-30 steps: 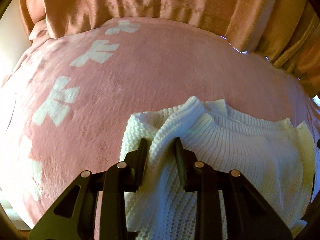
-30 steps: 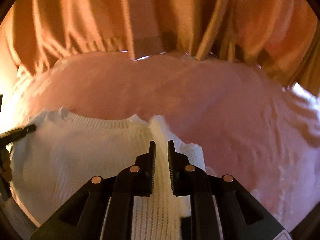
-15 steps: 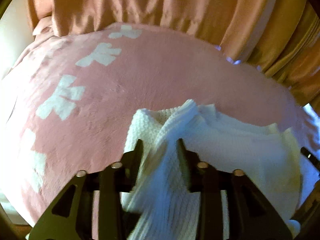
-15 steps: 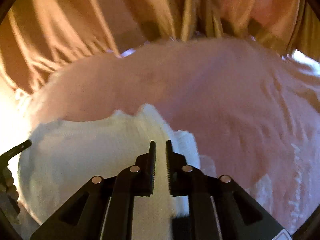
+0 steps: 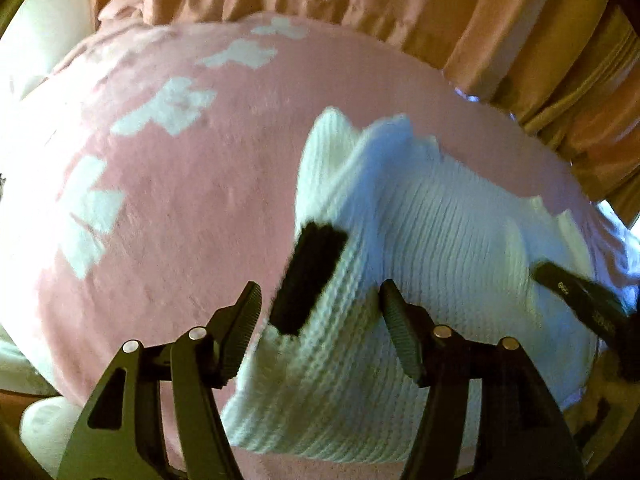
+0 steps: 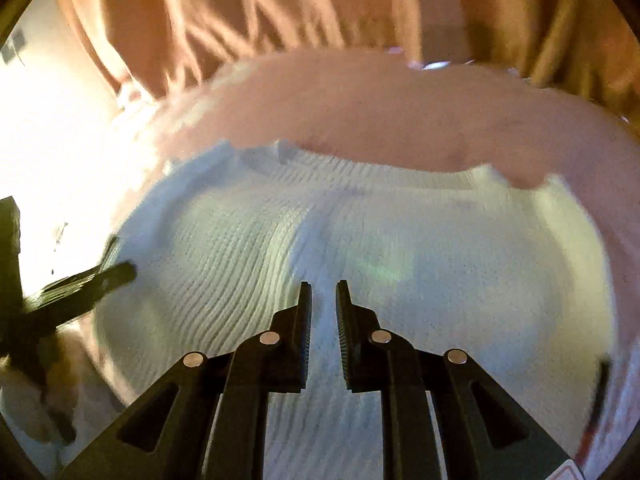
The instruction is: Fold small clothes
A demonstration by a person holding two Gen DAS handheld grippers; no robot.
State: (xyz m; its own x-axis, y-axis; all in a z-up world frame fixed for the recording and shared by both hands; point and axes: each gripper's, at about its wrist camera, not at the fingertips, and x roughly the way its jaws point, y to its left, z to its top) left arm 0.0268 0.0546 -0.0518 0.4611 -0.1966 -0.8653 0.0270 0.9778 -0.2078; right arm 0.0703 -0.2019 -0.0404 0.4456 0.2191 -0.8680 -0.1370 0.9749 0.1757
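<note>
White knit sweater (image 5: 420, 240) lies between the open left hand-held gripper (image 5: 320, 304) fingers.

A white rib-knit sweater (image 5: 432, 240) is lying on a pink blanket (image 5: 200, 208) that is showing a row of white bow shapes (image 5: 168, 106). Orange-tan curtains (image 5: 400, 4) are hanging behind. Black fingers (image 6: 306, 312) are showing against the white knit, and a black patch (image 5: 308, 276) is showing on it.

Home bedroom: pink fleece blanket (image 5: 208, 184) with white bows, orange curtains (image 5: 400, 4) behind.
</note>
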